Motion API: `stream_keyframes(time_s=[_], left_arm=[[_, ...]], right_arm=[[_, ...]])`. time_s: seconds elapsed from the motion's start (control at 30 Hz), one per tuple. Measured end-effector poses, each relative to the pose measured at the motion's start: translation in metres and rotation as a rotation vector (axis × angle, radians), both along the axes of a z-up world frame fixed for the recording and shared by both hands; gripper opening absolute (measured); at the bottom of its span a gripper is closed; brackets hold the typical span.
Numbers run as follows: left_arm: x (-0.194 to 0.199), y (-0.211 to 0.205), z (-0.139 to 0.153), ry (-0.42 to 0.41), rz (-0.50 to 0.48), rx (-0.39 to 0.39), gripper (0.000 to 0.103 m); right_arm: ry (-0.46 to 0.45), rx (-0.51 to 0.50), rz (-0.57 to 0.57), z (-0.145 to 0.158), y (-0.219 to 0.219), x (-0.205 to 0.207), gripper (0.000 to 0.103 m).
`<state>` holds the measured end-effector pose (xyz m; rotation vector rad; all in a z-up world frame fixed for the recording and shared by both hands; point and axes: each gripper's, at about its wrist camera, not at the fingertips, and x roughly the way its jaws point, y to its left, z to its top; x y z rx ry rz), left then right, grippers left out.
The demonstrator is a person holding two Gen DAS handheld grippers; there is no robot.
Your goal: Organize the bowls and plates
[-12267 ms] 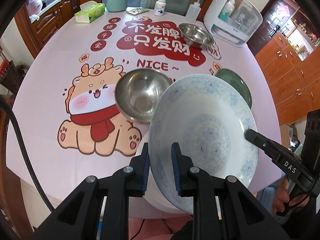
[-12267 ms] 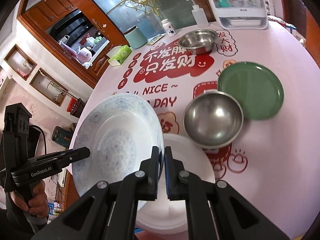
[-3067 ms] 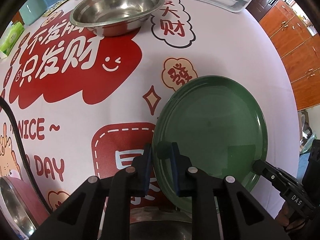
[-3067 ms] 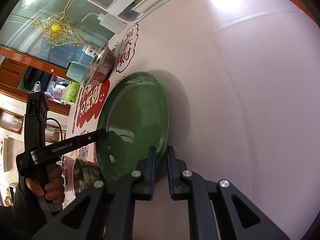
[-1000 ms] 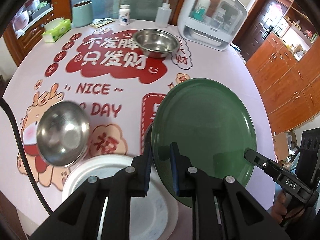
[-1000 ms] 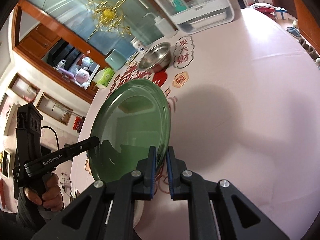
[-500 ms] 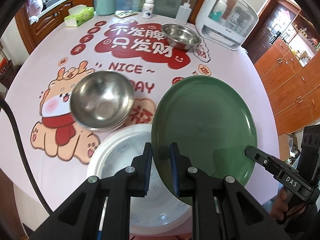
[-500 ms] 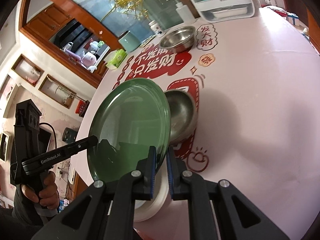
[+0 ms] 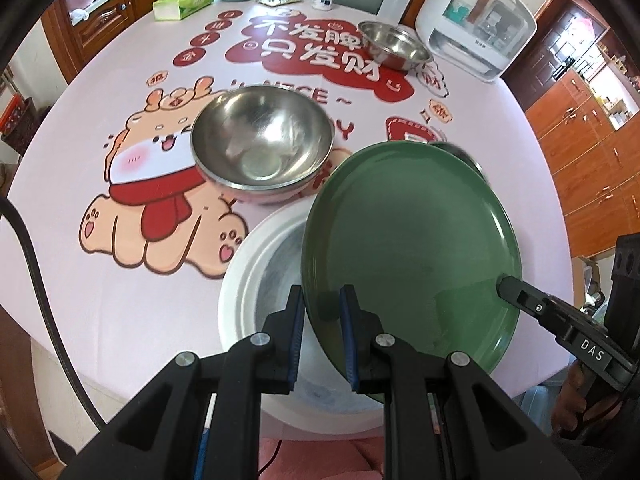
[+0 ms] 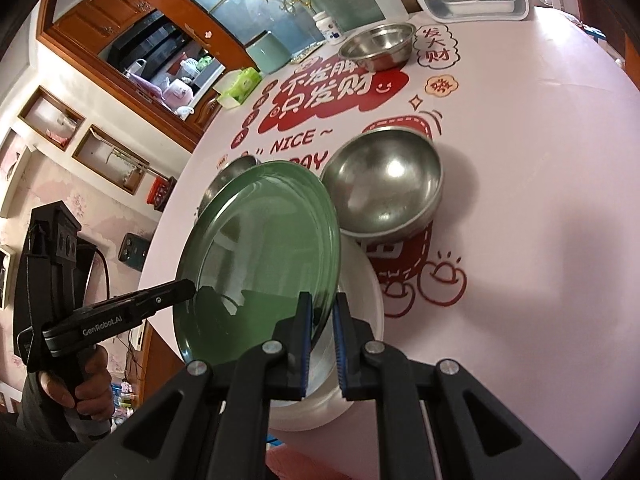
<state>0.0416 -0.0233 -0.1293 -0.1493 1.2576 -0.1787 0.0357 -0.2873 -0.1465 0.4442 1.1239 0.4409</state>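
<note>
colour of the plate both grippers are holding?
Dark green, glossy round plate; clearest in the left wrist view.

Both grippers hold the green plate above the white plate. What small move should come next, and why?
Probably lower it level onto the white plate. The green plate hangs tilted over it, with the left gripper and right gripper clamped on opposite rims. The steel bowl stands close behind, so come straight down.
</note>
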Motion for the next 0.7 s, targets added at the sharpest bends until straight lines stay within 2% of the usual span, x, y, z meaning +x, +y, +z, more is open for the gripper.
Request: stream_keyframes(time_s=[0.7], left_arm=[[-0.009, 0.013, -0.043, 0.113, 0.004, 0.030, 0.015]], right_arm=[[0.115, -0.102, 0.042, -0.028, 0.031, -0.002, 0.011]])
